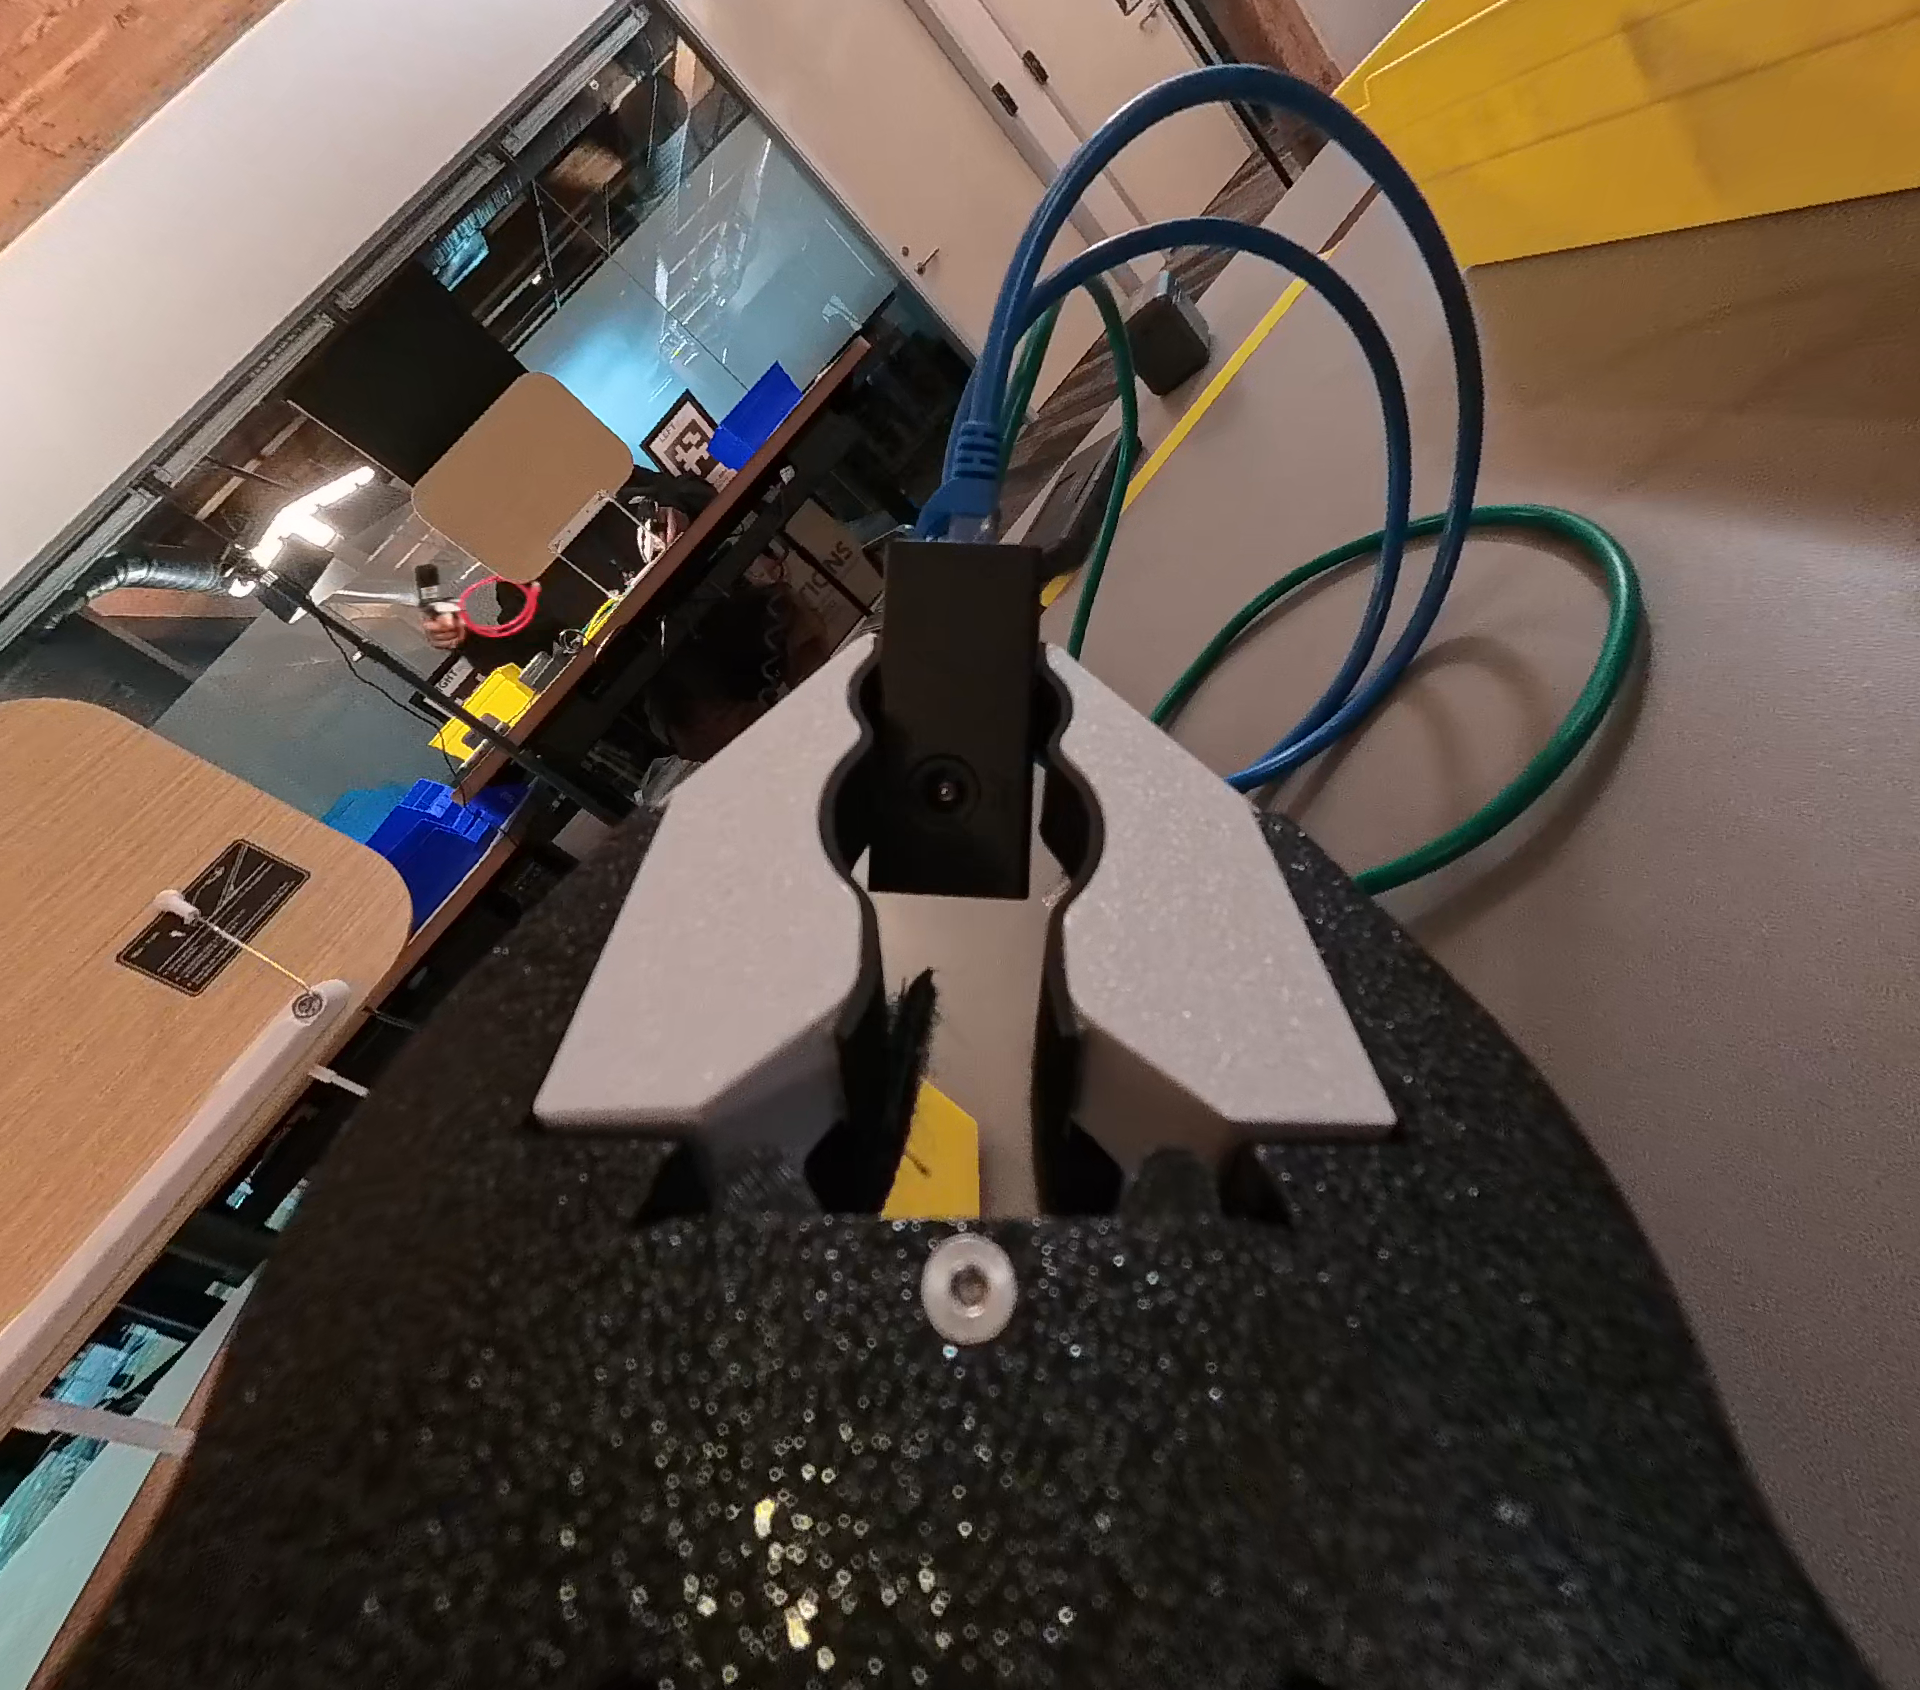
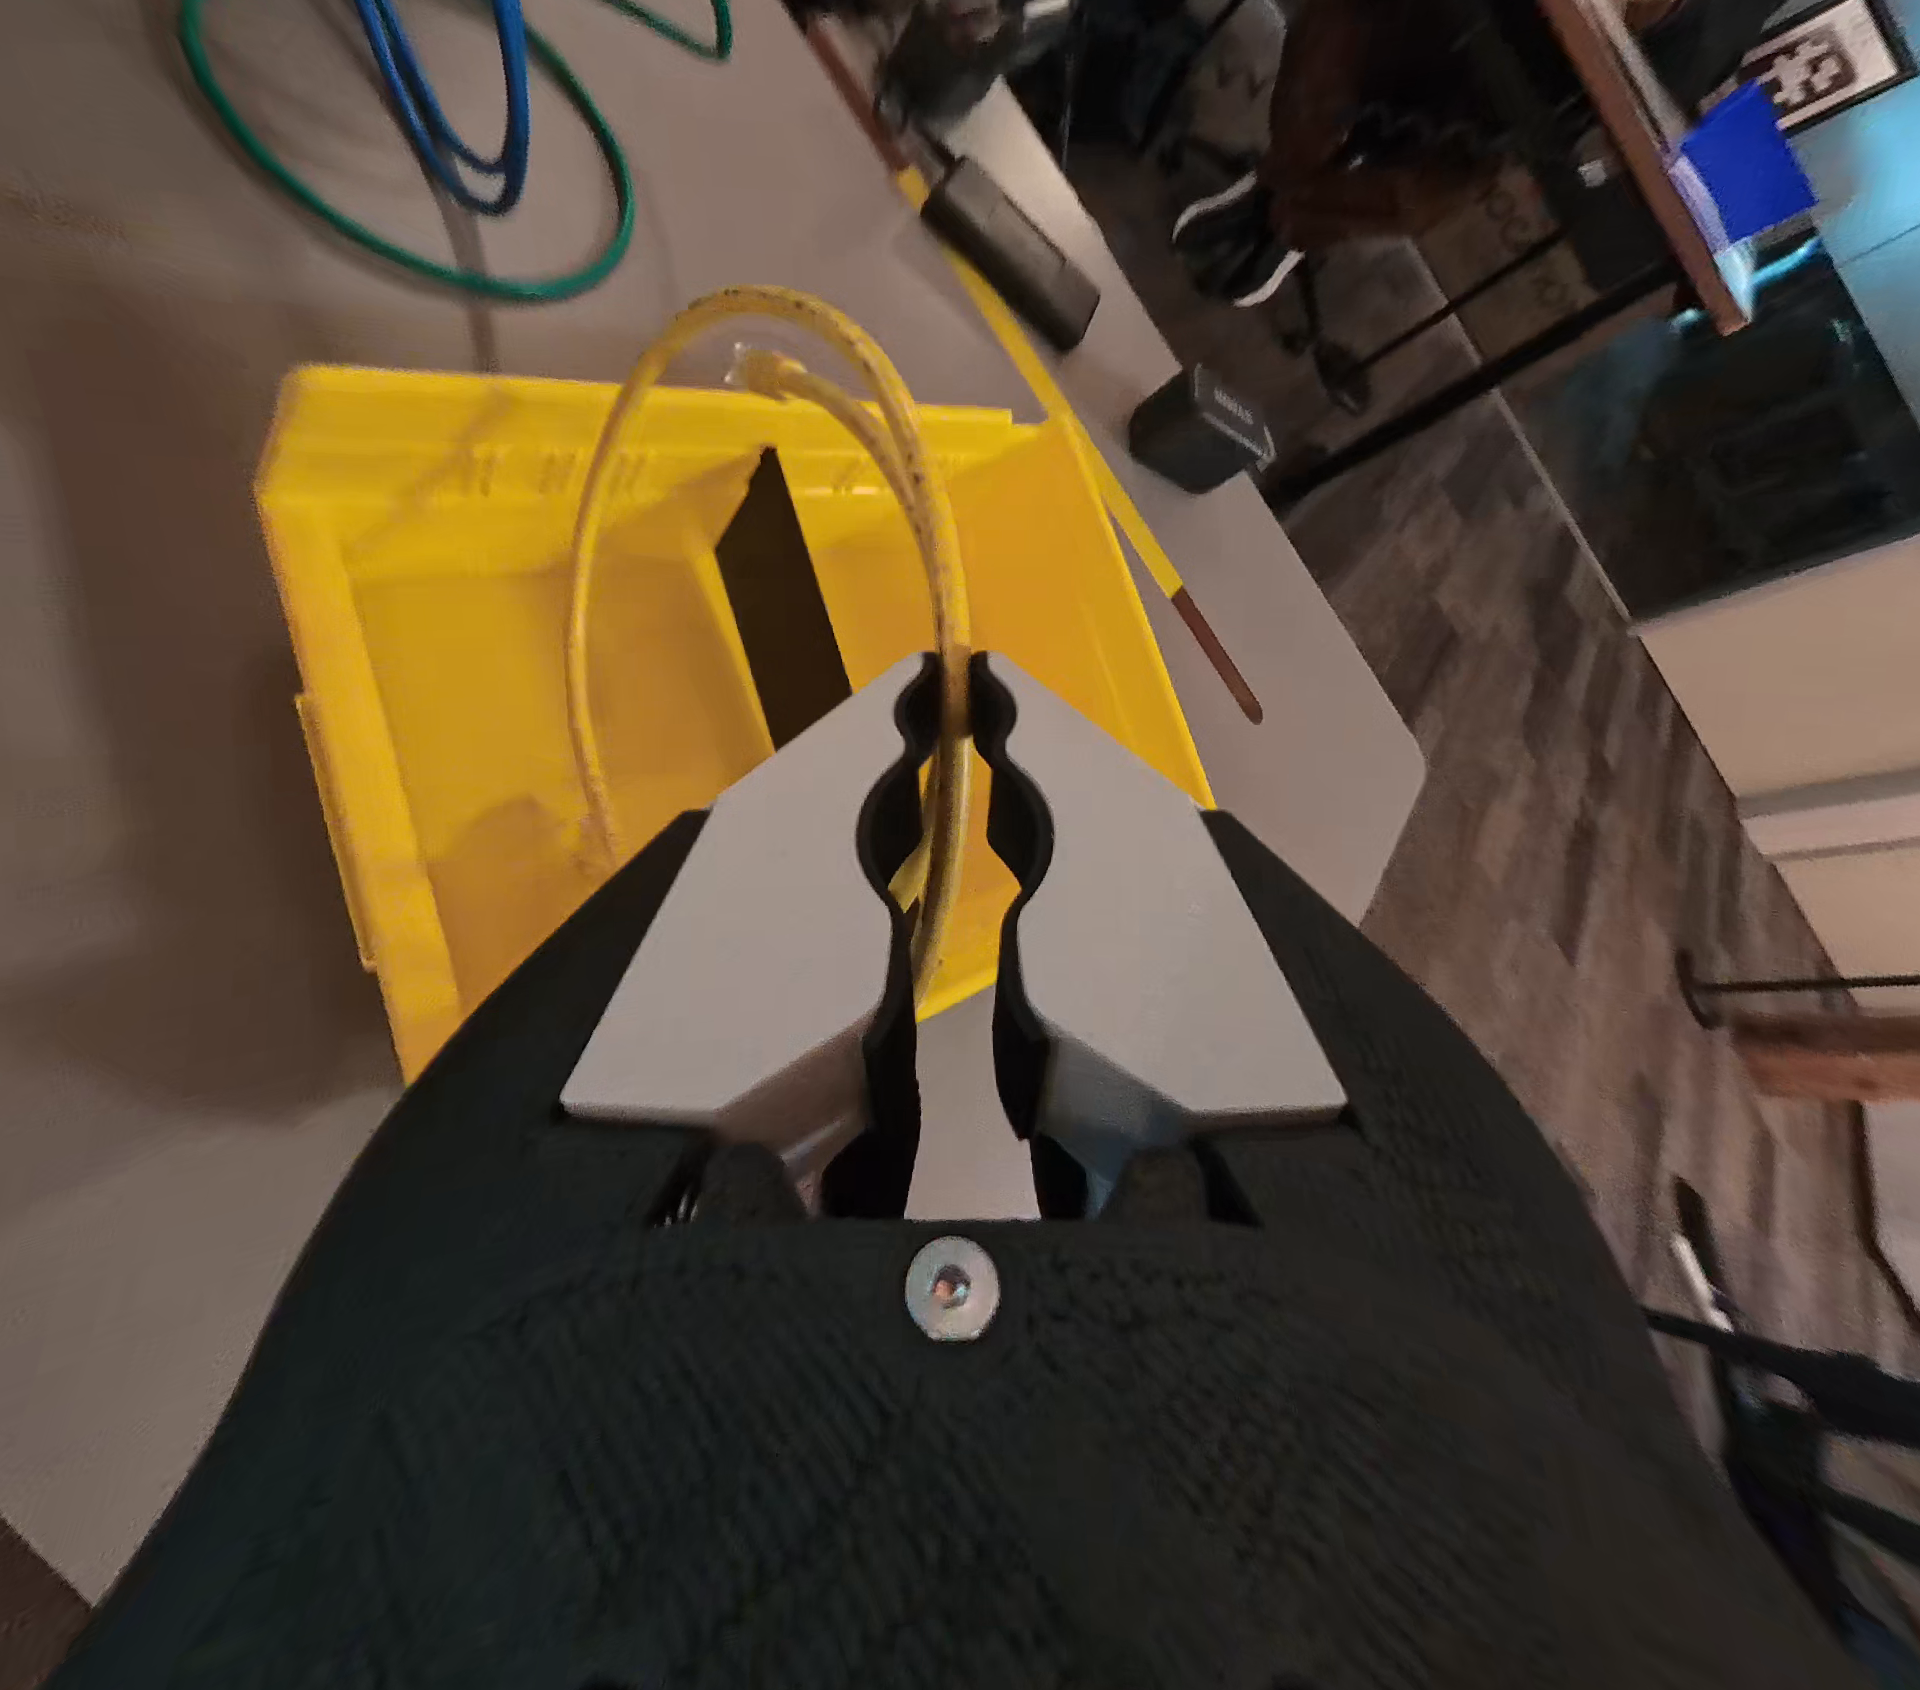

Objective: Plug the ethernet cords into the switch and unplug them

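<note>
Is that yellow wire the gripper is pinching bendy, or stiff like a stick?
Probably bendy but springy. The yellow cord, pinched by the right gripper, arches up in a loop over the yellow bin instead of hanging limp, so it likely holds some curve. It looks thin, so probably light. Its free plug end may wobble when moved.

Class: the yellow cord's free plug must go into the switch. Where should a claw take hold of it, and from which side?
Grip the yellow cord just behind its plug, from the side, across the cord: the plug hangs free above the yellow bin, its tip left clear.
</note>
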Demonstrator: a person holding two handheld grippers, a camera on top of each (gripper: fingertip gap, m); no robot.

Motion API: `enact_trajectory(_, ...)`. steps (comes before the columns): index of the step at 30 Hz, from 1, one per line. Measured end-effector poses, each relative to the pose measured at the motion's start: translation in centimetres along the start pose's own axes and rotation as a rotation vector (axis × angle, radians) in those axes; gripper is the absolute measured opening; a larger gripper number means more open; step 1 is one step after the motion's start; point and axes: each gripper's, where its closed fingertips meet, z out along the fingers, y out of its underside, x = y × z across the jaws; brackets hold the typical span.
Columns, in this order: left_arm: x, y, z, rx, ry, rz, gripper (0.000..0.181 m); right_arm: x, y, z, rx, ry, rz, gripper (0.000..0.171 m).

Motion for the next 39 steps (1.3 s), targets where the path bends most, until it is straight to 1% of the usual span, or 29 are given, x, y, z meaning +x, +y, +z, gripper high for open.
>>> enact_trajectory(1, 0.0, 0.0, 0.0, 0.000, 0.000, -0.001, 0.023, 0.2, 0.0, -0.2, 0.014, 0.001, 0.015, 0.004)
enact_trajectory(3, 0.0, 0.0, 0.0, -0.001, 0.000, -0.001, 0.023, 0.0, 1.0, 0.0, -0.033, -0.009, 0.011, 0.004)
enact_trajectory(8, 0.0, 0.1, 0.0, 0.001, 0.004, -0.002, 0.023, -3.1, 3.2, 2.2, -0.134, -0.177, 0.046, 0.003)
enact_trajectory(10, 0.1, 0.1, 0.0, -0.001, 0.005, 0.002, 0.022, -3.7, 4.1, 3.3, -0.190, -0.214, 0.062, 0.004)
enact_trajectory(15, 0.6, 0.1, 0.1, -0.004, 0.013, 0.025, 0.022, -4.2, 7.6, 6.2, -0.459, -0.261, -0.019, 0.004)
enact_trajectory(19, 1.3, 0.1, 0.1, -0.009, 0.025, 0.076, 0.023, -4.5, 9.2, 7.3, -0.654, -0.343, -0.050, 0.004)
enact_trajectory(24, 1.9, 0.0, 0.2, -0.008, 0.037, 0.106, 0.022, -6.2, 11.5, 7.8, -0.892, -0.479, 0.014, 0.004)
enact_trajectory(27, 1.9, 0.1, 0.2, -0.011, 0.037, 0.106, 0.023, -6.5, 12.0, 7.7, -0.976, -0.458, 0.050, 0.005)
enact_trajectory(28, 1.9, 0.1, 0.2, -0.012, 0.037, 0.105, 0.022, -6.2, 11.8, 7.4, -0.996, -0.431, 0.061, 0.008)
enact_trajectory(30, 1.9, 0.2, 0.3, -0.016, 0.038, 0.106, 0.023, -5.5, 11.5, 5.9, -1.051, -0.356, 0.081, 0.031)
enact_trajectory(33, 2.2, 0.4, 0.3, -0.020, 0.045, 0.117, 0.023, -3.9, 10.1, 3.4, -1.056, -0.202, 0.093, 0.053)
enact_trajectory(35, 2.6, 0.4, 0.4, -0.022, 0.054, 0.129, 0.023, -3.2, 8.7, 2.2, -1.015, -0.091, 0.093, 0.061)
enact_trajectory(37, 3.1, 0.5, 0.4, -0.025, 0.066, 0.148, 0.023, -2.8, 5.6, 2.2, -0.877, 0.033, 0.038, 0.062)
enact_trajectory(39, 3.5, 0.6, 0.5, -0.029, 0.076, 0.168, 0.023, -4.1, 0.3, 4.1, -0.605, 0.110, -0.053, 0.060)
